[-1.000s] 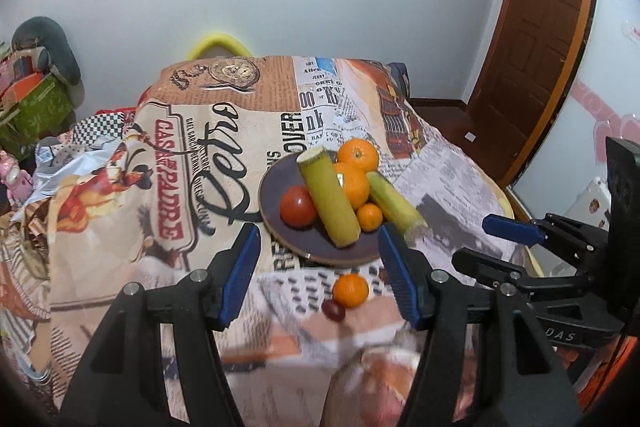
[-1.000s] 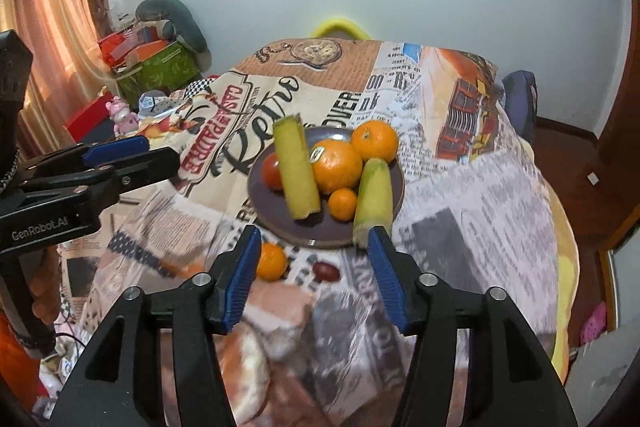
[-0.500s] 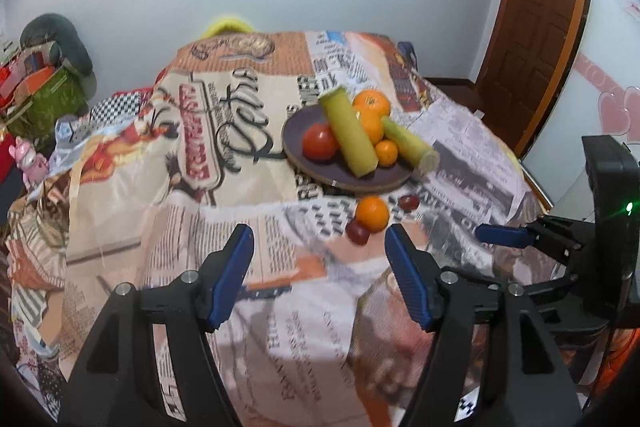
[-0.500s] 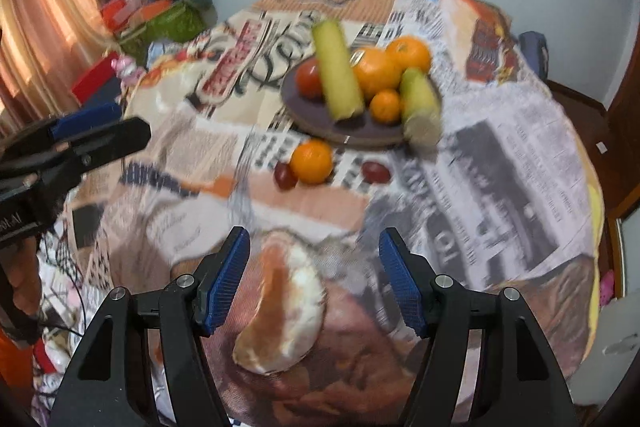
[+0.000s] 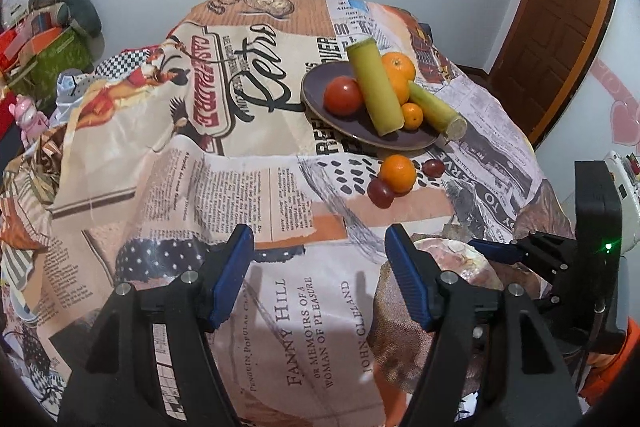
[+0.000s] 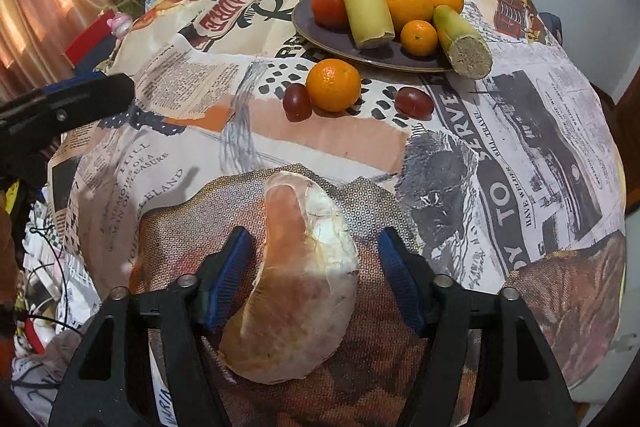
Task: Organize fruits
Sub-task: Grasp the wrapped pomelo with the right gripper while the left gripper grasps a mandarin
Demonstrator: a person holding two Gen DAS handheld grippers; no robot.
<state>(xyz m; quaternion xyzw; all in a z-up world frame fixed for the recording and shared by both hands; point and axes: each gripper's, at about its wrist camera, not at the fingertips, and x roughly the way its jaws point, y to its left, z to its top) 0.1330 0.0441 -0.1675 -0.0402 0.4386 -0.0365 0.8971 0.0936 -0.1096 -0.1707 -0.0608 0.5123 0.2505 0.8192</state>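
A dark plate (image 5: 320, 107) (image 6: 308, 31) holds a tomato, oranges and two sugarcane pieces. In front of it on the cloth lie a loose orange (image 5: 397, 173) (image 6: 333, 85) and two red grapes (image 5: 379, 193) (image 6: 297, 101). A peeled pomelo wedge (image 6: 304, 279) lies at the near edge, partly seen in the left wrist view (image 5: 456, 257). My right gripper (image 6: 314, 275) is open, its fingers on either side of the wedge. My left gripper (image 5: 320, 277) is open and empty over the printed cloth, left of the wedge.
A printed newspaper-pattern cloth (image 5: 248, 187) covers the round table. Boxes and toys (image 5: 36, 43) are piled at the far left. A wooden door (image 5: 560, 7) stands at the right. The table edge drops off close to both grippers.
Both grippers have pulled back toward the near table edge. The right gripper has come down around the pomelo wedge, which now lies between its open fingers.
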